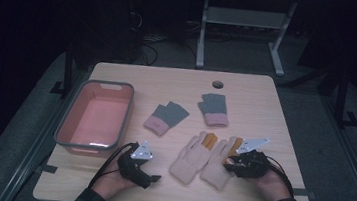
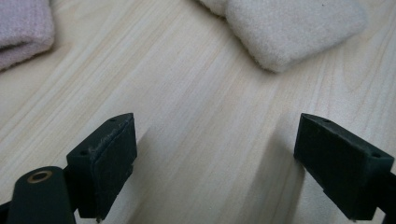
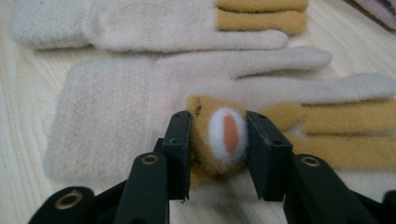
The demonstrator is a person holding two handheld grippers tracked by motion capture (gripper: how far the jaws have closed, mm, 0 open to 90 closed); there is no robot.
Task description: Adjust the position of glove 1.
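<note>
Cream gloves with orange-yellow fingers: two, first, second, side by side near front of counter.
Grey fingerless gloves with pink cuffs: two, one mid-counter, other farther back.
Pink tubs with grey rim: one, at left of counter.
Hand-held grippers: two, left gripper, right gripper.
Gloves in all: four, making two pairs.

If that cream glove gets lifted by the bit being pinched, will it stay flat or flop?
Probably flop: the cream glove looks like soft fleece, lying limp on the table. It seems light. The right gripper bunches its thumb, so slipping seems unlikely.
</note>
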